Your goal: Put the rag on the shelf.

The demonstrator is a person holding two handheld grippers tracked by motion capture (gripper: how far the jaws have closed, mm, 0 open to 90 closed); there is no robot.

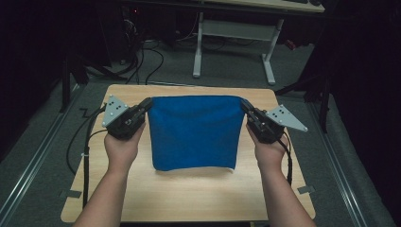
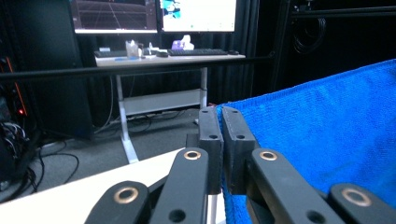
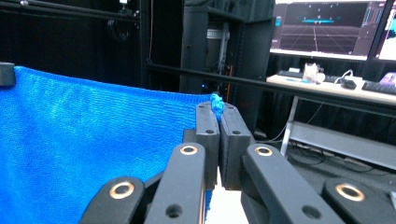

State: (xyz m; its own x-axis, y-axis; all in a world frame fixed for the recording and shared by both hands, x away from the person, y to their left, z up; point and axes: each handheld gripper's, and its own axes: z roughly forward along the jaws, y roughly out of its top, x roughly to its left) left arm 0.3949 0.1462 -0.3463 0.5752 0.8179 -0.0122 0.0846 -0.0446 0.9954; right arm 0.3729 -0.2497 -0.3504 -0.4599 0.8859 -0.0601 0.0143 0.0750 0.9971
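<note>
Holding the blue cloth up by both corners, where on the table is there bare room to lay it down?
Bare wood runs along the near edge of the table, between the two forearms and below the blue cloth's hanging hem. Narrow strips lie outside the left gripper and the right gripper. The middle is crowded: the cloth covers it.

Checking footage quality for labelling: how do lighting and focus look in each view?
High view: dim and slightly soft, dark surroundings, blue woven cloth and light wooden table evenly lit. Left gripper view: bright monitors glare, cloth weave fairly sharp. Right gripper view: near jaws slightly blurred, background dark.
</note>
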